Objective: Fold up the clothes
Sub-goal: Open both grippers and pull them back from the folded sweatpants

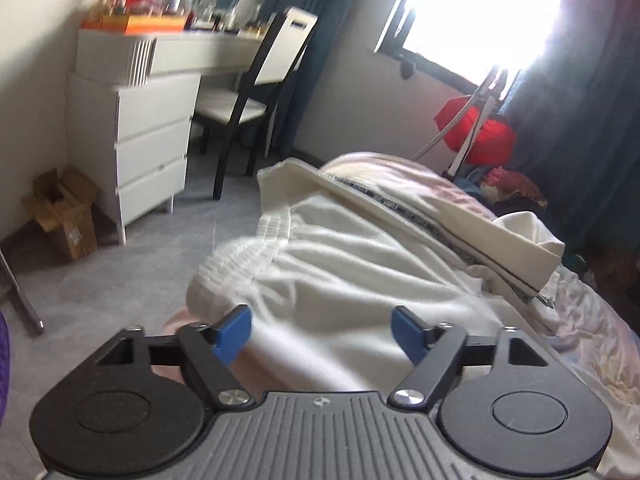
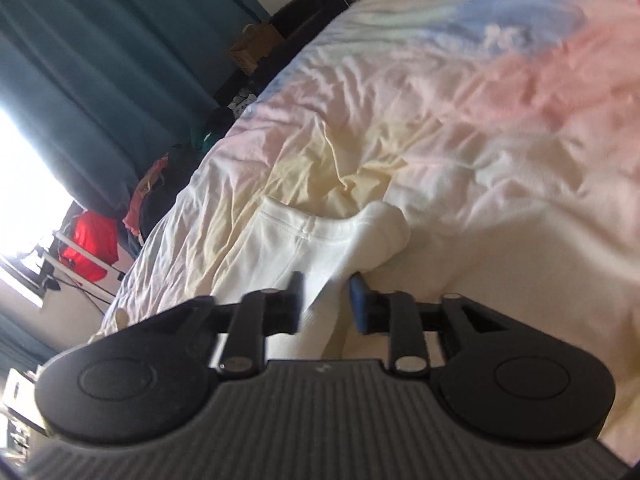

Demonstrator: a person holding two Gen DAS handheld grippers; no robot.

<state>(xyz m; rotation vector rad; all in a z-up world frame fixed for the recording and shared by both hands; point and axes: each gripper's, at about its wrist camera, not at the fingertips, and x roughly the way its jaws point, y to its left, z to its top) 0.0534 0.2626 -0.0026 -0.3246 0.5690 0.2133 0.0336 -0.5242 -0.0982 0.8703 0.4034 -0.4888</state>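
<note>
Left gripper (image 1: 322, 334): blue-padded fingers (image 1: 234, 332) spread wide, nothing between them, hovering low over white garment (image 1: 328, 264) rumpled on bed (image 1: 592, 320). Farther along, folded cream garment (image 1: 420, 208) with dark zipper stripe, lying on the same bed. Beyond, white drawers (image 1: 148, 148) and dark-framed chair (image 1: 256, 92). Right gripper (image 2: 325, 302): jaws narrowed with white cloth (image 2: 320, 244) running between them; whether actually pinched, cannot tell. Pastel bedsheet (image 2: 460, 112) around it.
</note>
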